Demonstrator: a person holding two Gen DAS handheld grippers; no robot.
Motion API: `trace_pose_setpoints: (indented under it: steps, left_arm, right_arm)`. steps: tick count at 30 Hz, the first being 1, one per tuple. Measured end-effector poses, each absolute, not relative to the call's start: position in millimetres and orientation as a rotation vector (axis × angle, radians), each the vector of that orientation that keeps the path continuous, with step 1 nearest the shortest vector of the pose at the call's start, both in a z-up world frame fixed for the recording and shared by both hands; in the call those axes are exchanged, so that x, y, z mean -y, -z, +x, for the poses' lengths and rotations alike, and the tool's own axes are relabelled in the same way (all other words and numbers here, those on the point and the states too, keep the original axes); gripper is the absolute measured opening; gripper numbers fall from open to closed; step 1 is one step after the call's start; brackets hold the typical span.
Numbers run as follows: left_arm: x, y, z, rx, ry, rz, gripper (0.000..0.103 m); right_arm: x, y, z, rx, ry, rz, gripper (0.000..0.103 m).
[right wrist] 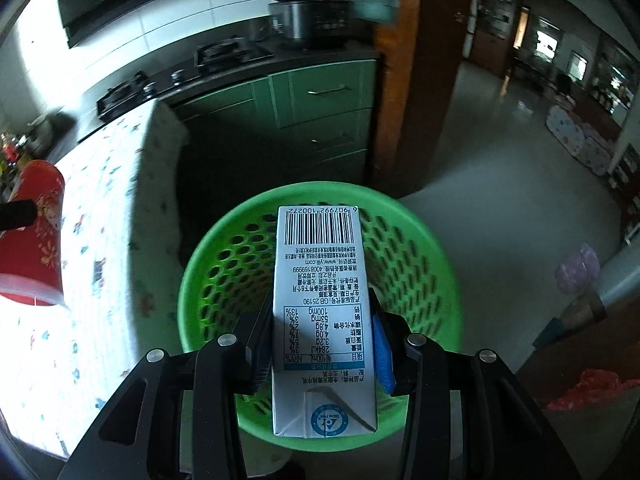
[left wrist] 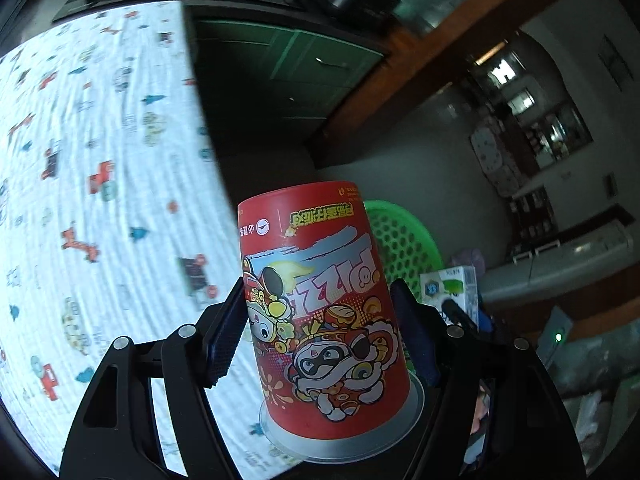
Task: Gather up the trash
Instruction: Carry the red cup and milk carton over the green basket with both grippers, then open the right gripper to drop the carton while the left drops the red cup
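A red paper cup (left wrist: 320, 300) with cartoon print sits upside down between the pads of my left gripper (left wrist: 320, 324), which is shut on it, just past the edge of the patterned tablecloth (left wrist: 100, 200). My right gripper (right wrist: 320, 336) is shut on a white milk carton (right wrist: 320, 312), held directly above a green perforated basket (right wrist: 420, 248) on the floor. In the left wrist view the basket (left wrist: 400, 240) shows behind the cup and the carton (left wrist: 452, 288) to its right. The right wrist view catches the red cup (right wrist: 36, 232) at far left.
Green cabinets (right wrist: 320, 112) with a gas stove (right wrist: 224, 56) and a rice cooker (right wrist: 300, 12) stand behind the table. A wooden post (right wrist: 420, 80) rises beside them. Grey floor (right wrist: 500, 160) stretches right, with a purple bag (right wrist: 576, 268) and red plastic (right wrist: 592, 392).
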State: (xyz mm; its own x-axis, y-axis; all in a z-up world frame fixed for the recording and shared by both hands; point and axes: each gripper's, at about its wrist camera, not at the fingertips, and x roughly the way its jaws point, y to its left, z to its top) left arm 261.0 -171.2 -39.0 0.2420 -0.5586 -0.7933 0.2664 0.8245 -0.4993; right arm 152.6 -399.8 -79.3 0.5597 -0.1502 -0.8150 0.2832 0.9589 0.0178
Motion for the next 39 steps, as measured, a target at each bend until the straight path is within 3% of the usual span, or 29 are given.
trace_pose_setpoints:
  steps: [2,6,14,23,39]
  left_arm:
    - [185,40,259,-1.208,0.591,-0.268,0.069]
    - [209,42,257,-1.212,0.617,-0.23,0.069]
    - [258,57,258,-1.234,0.657,-0.171,0.069]
    - [302,69,254,-1.223,0.677,-0.061,0.069]
    - [317,76,243,-1.21,0.71,0.024,0.073]
  right_arm:
    - [407,80,152,-0.94,0.283,0.157,0.041]
    - [421,77,146,-0.92,0.309,0.197,0.052]
    - [429,67,118,-0.889,0.309,0.218,0.052]
    - [433,54,82,-0.845,0.317,0.224,0.062]
    - [423,58,59,-0.837,0.287,0.25,0.064]
